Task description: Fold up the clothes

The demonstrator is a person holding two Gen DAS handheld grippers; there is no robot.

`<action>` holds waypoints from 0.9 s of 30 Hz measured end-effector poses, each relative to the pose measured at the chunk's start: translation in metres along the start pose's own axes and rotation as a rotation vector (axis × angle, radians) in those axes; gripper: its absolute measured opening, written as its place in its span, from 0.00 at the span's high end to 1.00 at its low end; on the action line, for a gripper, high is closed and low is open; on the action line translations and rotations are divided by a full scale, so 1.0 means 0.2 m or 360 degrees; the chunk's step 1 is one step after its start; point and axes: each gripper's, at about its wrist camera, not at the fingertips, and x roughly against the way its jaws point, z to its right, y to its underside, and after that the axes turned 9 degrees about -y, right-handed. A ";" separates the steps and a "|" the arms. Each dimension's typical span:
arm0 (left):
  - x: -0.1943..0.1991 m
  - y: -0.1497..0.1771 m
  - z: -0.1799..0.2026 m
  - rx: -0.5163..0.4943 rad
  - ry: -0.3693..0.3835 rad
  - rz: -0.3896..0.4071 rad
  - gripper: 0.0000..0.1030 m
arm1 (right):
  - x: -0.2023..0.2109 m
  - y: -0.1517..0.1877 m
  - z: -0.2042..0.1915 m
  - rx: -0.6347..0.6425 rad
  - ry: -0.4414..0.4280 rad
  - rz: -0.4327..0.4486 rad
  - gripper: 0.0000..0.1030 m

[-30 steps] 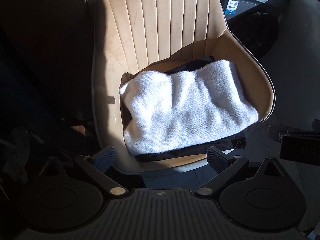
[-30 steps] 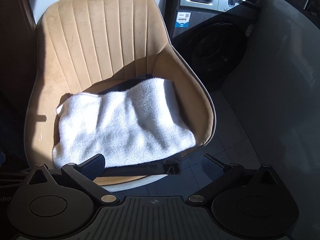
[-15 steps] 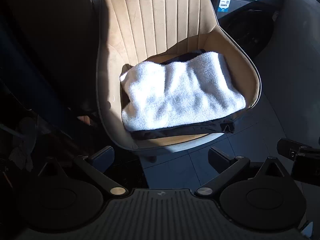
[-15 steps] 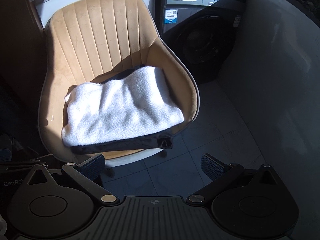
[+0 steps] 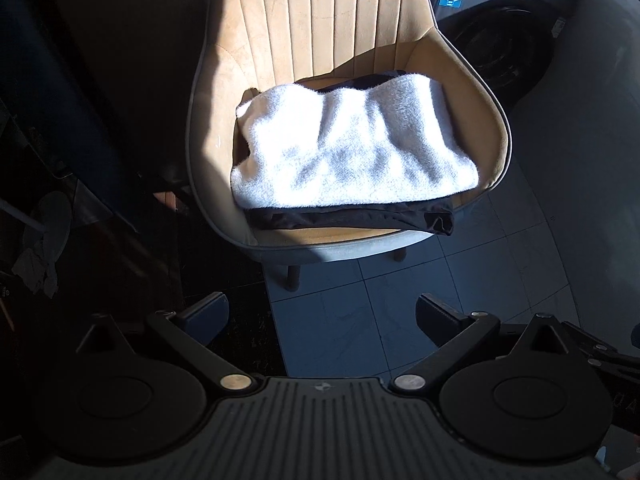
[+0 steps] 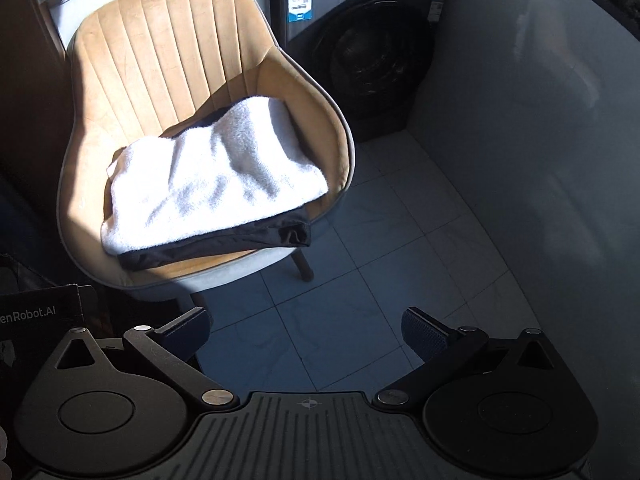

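We see a folded white fleece garment (image 5: 352, 148) lying on the seat of a tan upholstered chair (image 5: 320, 20), on top of a folded black garment (image 5: 352, 219). The black piece shows as a dark strip along the front seat edge, and again as a sliver behind the white piece near the backrest. The white garment's long axis runs side to side across the seat, roughly parallel to the front edge; in the right wrist view it slants, its right end (image 6: 280, 136) farther back toward the backrest. The black garment's right front corner (image 6: 294, 234) overhangs the seat edge slightly.

We hold both tools back from the chair, over the tiled floor (image 5: 360, 320). The left gripper (image 5: 322, 314) has its fingers spread wide with nothing between them. The right gripper (image 6: 306, 330) is likewise wide apart and empty. Neither touches the clothes.

A front-loading washing machine (image 6: 372, 52) stands behind the chair to its right. Sunlight falls across the seat; the surroundings are in shadow.
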 end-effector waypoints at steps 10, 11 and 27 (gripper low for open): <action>0.06 0.03 0.02 -0.0044 0.0036 0.0027 0.01 | 0.07 0.03 0.00 -0.0082 0.0056 0.0078 0.01; 0.06 0.03 0.02 -0.0053 0.0041 0.0030 0.01 | 0.07 0.03 0.00 -0.0083 0.0060 0.0083 0.01; 0.06 0.03 0.05 -0.0118 0.0060 0.0033 0.01 | 0.07 0.04 -0.01 -0.0105 0.0093 0.0092 0.01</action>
